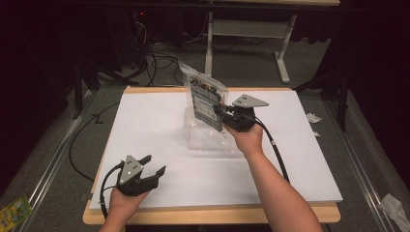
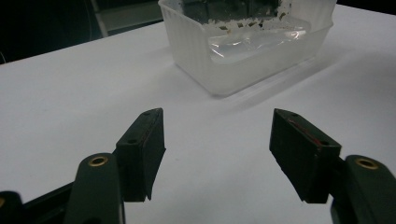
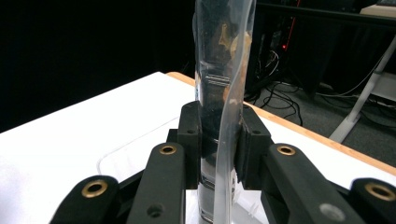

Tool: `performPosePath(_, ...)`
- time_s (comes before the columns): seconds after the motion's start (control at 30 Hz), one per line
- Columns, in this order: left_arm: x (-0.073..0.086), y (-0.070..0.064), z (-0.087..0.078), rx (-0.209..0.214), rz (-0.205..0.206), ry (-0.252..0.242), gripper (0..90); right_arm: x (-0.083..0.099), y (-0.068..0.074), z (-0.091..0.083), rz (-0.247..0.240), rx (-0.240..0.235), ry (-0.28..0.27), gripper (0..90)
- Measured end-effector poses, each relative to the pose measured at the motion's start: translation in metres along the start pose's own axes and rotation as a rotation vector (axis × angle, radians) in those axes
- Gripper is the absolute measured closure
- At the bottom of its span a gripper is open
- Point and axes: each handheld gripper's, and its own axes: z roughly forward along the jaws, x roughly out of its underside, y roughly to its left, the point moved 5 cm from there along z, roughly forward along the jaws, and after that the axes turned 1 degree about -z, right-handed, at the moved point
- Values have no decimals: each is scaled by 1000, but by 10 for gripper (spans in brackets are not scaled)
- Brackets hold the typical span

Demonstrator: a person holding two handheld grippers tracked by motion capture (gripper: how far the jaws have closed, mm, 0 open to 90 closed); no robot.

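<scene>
A clear plastic bag (image 1: 205, 99) with dark and tan contents stands tilted above a translucent plastic tub (image 1: 193, 137) near the middle of the white board. My right gripper (image 1: 218, 108) is shut on the bag's right edge; in the right gripper view the bag (image 3: 223, 60) rises edge-on between the closed jaws of my right gripper (image 3: 218, 135). My left gripper (image 1: 153, 164) is open near the board's front left, empty. In the left gripper view the tub (image 2: 243, 42) lies ahead of the spread jaws of my left gripper (image 2: 217, 140), with a clear bag (image 2: 252, 39) lying inside it.
The white board (image 1: 290, 164) lies on a wooden table (image 1: 208, 215). Cables (image 1: 154, 53) and a table frame (image 1: 283, 63) sit on the floor behind. Paper scraps (image 1: 313, 117) lie at the right, and a green packet (image 1: 14, 211) at the lower left.
</scene>
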Motion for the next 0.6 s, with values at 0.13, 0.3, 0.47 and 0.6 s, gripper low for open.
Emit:
performPosePath(0.13, 0, -1, 0, 2, -3, -1, 361, 6, 0, 2, 14, 1, 10, 759)
performPosePath(0.3, 0, -1, 0, 6, -1, -1, 361, 15, -3, 2, 38, -1, 9, 758)
performPosePath(0.47, 0, -2, 1, 10, 4, 1, 361, 23, -4, -1, 48, 1, 10, 757)
performPosePath(0.6, 0, -2, 1, 10, 5, 0, 361, 29, -5, -3, 57, 3, 5, 757)
